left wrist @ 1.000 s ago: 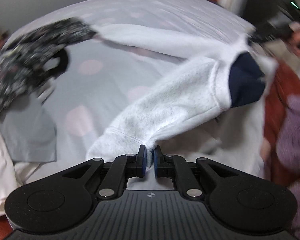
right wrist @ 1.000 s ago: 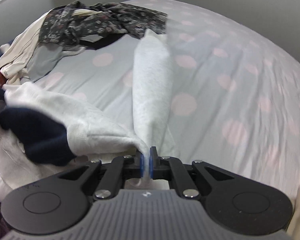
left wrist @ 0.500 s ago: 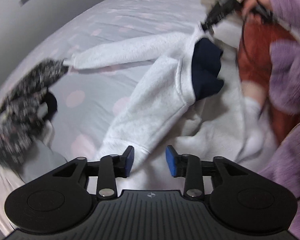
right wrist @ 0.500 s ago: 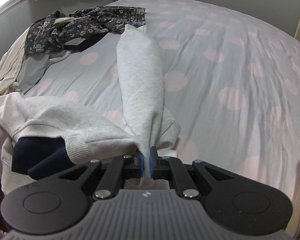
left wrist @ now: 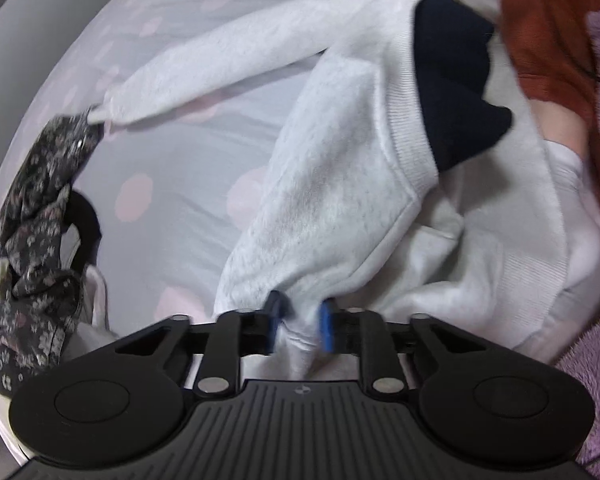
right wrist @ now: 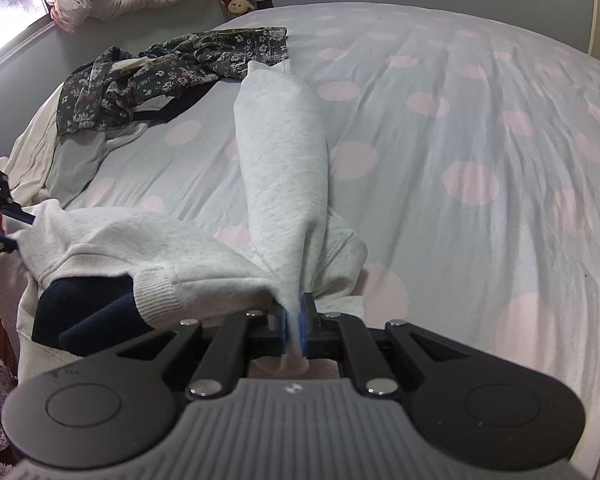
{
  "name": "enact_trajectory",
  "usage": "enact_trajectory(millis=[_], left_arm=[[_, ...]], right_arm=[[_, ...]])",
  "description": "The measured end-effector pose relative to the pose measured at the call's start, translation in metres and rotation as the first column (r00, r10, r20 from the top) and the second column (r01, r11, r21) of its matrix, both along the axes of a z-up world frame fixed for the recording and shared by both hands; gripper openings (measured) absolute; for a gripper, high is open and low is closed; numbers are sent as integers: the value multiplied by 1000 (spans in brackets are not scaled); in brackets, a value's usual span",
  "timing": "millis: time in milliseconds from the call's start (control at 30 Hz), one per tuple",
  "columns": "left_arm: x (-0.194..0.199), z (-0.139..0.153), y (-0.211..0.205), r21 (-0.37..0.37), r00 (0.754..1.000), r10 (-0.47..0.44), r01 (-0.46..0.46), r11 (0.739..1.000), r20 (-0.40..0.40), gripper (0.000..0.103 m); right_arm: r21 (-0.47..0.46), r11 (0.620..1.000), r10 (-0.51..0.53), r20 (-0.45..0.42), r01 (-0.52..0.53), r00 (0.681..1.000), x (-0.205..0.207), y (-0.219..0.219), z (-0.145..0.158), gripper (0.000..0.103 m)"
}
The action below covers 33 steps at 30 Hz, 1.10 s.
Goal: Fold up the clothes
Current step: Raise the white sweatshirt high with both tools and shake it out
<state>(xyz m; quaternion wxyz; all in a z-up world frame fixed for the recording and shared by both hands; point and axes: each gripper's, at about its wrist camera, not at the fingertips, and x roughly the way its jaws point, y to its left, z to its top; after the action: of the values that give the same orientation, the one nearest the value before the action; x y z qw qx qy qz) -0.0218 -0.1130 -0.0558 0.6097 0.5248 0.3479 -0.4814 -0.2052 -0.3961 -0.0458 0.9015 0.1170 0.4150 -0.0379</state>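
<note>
Left wrist view shows my left gripper (left wrist: 300, 326) whose jaws have just been closing, with a fold of the grey sweatshirt (left wrist: 340, 184) bunched between the blue pads – they look pressed on it, though blur makes that hard to swear to. My right gripper (right wrist: 294, 330) is nearly closed, pinching fabric near where the sleeve (right wrist: 284, 148) meets the body. That sleeve lies stretched across the spotted bed (right wrist: 480, 128) toward the floral garment (right wrist: 172, 68), and a dark navy lining (left wrist: 456, 92) shows at the neck. I judge the fleece soft, limp and fairly thick – it will sag and drag, so I'd hold seams or ribbed edges, not loose cloth
</note>
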Motion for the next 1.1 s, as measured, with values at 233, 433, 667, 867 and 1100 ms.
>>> enact_trajectory(millis=[233, 433, 667, 867, 1100], left_arm=[[37, 70, 25, -227, 954, 297, -297, 928, -37, 4], [57, 167, 61, -486, 892, 451, -407, 773, -29, 4], [32, 309, 82, -784, 868, 497, -296, 546, 19, 4], [-27, 388, 95, -927, 860, 498, -87, 364, 114, 4], [-82, 415, 104, -959, 871, 447, 83, 272, 202, 4]], right_arm=[[-81, 996, 54, 92, -46, 994, -1, 16, 37, 7], [-306, 952, 125, 322, -22, 938, 17, 45, 139, 7], [-430, 888, 137, 584, 162, 800, 14, 57, 281, 7], [-477, 800, 178, 767, 364, 616, -31, 79, 364, 7], [-521, 719, 251, 811, 459, 528, -107, 112, 398, 7]])
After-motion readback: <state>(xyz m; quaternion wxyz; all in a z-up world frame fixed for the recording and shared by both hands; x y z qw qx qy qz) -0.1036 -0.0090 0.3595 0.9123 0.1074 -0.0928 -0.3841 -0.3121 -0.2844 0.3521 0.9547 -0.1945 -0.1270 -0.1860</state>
